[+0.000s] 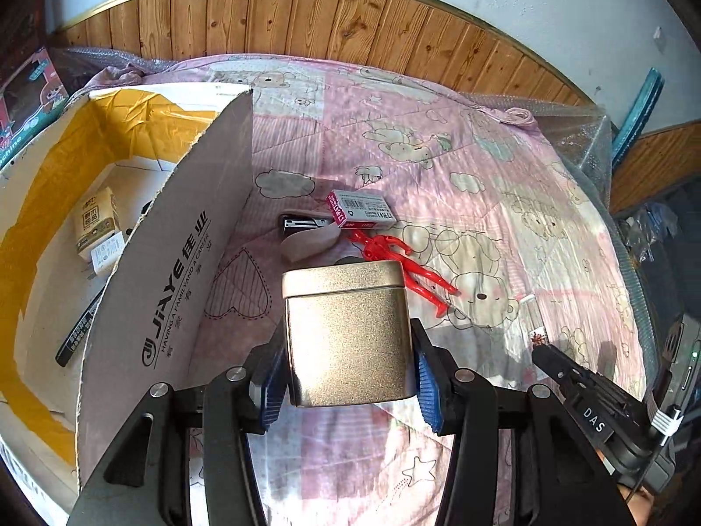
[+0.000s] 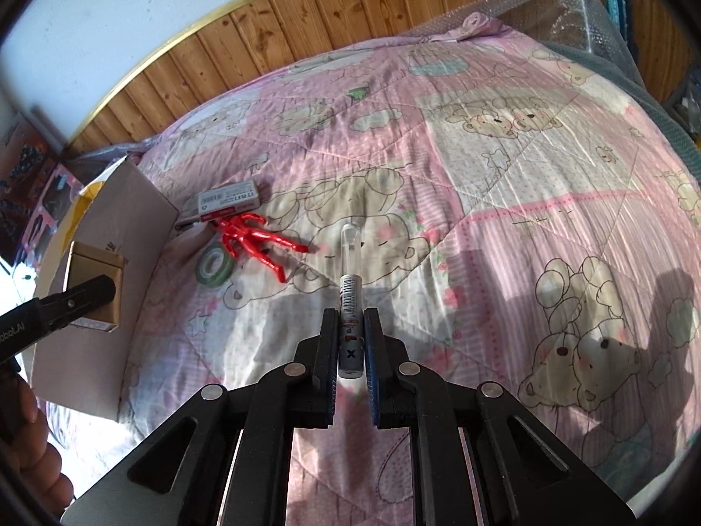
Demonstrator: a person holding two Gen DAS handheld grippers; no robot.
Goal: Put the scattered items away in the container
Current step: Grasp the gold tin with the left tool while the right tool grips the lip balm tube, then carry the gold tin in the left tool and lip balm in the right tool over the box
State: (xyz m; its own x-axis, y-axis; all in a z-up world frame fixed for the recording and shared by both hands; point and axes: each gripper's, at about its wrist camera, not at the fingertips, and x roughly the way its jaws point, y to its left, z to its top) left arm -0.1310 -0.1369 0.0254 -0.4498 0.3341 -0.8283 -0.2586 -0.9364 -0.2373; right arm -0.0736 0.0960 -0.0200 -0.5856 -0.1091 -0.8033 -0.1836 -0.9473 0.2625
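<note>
The left gripper point(image 1: 348, 377) clamps a gold tin point(image 1: 346, 333) beside the cardboard box point(image 1: 175, 271). The right gripper point(image 2: 351, 337) grips a marker pen point(image 2: 350, 280).

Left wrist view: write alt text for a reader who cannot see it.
The left gripper clamps a gold tin above a pink quilt, beside an open cardboard box. Beyond lie a red toy figure and a stapler.

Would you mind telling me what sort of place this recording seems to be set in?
Most likely a bedroom at home: the work surface is a bed under a pink quilt printed with cartoon bears, wood panelling runs along the wall behind it, and a cardboard box sits on the bed as the container.
</note>
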